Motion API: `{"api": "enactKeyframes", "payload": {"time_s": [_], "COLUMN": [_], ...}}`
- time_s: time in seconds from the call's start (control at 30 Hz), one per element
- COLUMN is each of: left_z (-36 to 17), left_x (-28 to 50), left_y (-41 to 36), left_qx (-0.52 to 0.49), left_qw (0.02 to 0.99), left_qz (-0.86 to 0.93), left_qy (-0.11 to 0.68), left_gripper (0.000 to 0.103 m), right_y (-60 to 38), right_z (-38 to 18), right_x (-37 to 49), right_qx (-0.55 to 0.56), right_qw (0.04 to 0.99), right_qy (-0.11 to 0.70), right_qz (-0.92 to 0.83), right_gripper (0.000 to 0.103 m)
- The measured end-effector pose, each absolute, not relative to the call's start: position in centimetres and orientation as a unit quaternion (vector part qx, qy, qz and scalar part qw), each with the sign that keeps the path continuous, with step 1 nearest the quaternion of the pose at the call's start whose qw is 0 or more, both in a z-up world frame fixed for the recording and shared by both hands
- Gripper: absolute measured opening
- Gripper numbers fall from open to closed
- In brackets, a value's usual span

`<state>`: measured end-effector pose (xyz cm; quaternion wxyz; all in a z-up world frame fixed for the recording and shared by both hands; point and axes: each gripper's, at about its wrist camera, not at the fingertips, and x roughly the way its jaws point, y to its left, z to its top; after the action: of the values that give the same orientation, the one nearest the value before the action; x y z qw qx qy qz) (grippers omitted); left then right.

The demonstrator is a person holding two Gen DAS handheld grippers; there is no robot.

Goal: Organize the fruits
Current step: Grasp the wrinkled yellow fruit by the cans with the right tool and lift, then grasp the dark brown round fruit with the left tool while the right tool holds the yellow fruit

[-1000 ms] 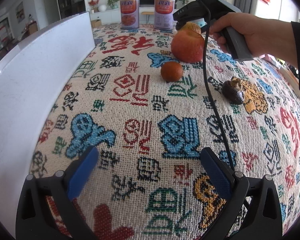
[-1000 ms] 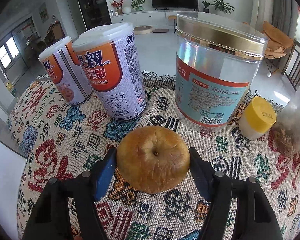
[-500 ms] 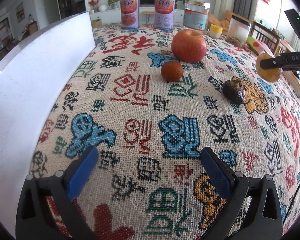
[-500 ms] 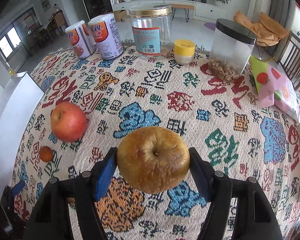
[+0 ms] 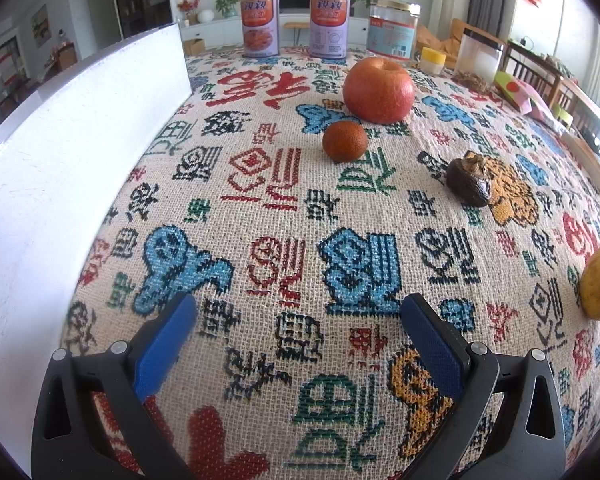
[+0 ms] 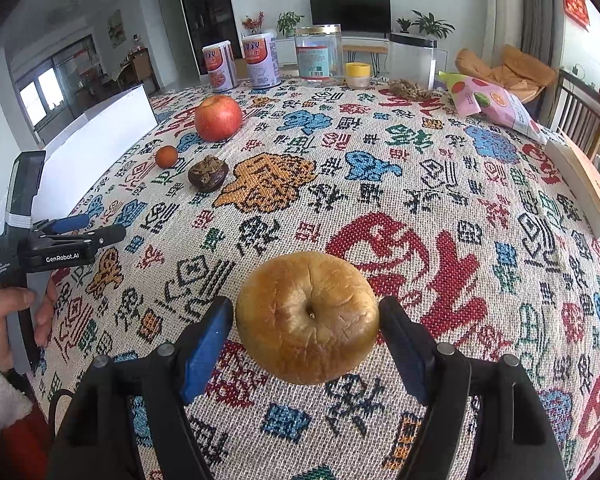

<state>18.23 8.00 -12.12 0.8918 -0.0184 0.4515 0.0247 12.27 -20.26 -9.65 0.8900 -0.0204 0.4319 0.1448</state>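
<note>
The right gripper (image 6: 306, 316) had just been opening its blue jaws — the wrinkled brown-yellow apple (image 6: 307, 317) sat between them on the patterned woven tablecloth (image 6: 420, 208), with a small gap on each side. The left gripper (image 5: 298, 334) had its jaws spread wide over bare cloth. Far off to the left lay a round red apple (image 5: 379, 90), a small orange tangerine (image 5: 344, 141) and a dark shrivelled fruit (image 5: 469, 183).

A patterned woven cloth (image 6: 380, 184) is spread over the table. Along its far edge, at the top of the frame, two labelled cans (image 6: 242, 65) are lined up with a clear jar (image 6: 318, 60), a yellow-lidded pot (image 6: 357, 75) and a black-lidded container (image 6: 412, 65) — a pink snack bag (image 6: 496, 104) is seen upper right. A white board (image 5: 72, 152) is stood at the left edge.
</note>
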Motion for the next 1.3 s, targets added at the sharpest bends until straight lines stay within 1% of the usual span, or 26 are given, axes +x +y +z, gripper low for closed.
{"api": "enactKeyframes", "payload": {"time_s": [0.03, 0.07, 0.27, 0.33, 0.47, 1.3], "left_z": [-12.1, -12.1, -12.1, -12.1, -12.1, -12.1], "left_x": [18.2, 18.2, 18.3, 18.3, 18.3, 18.3], "left_y": [8.0, 8.0, 8.0, 8.0, 8.0, 8.0], "left_qx": [-0.019, -0.019, -0.019, -0.019, -0.019, -0.019], "left_qw": [0.892, 0.892, 0.892, 0.892, 0.892, 0.892], "left_qz": [0.025, 0.025, 0.025, 0.025, 0.025, 0.025], "left_qy": [0.451, 0.451, 0.452, 0.451, 0.451, 0.451], "left_gripper": [0.103, 0.103, 0.103, 0.103, 0.103, 0.103], "right_y": [-20.3, -20.3, -19.4, -19.2, -18.8, -18.6], "right_z": [-9.6, -9.6, -11.0, -12.2, -12.5, -12.6], "right_x": [12.0, 11.8, 10.4, 10.6, 10.9, 11.0], "right_qx": [-0.017, -0.014, -0.03, -0.033, -0.049, -0.057], "right_qw": [0.892, 0.895, 0.894, 0.885, 0.883, 0.882], "right_qy": [0.429, 0.424, 0.428, 0.447, 0.453, 0.454], "right_qz": [0.142, 0.138, 0.13, 0.125, 0.111, 0.107], "right_gripper": [0.094, 0.098, 0.098, 0.098, 0.103, 0.103]}}
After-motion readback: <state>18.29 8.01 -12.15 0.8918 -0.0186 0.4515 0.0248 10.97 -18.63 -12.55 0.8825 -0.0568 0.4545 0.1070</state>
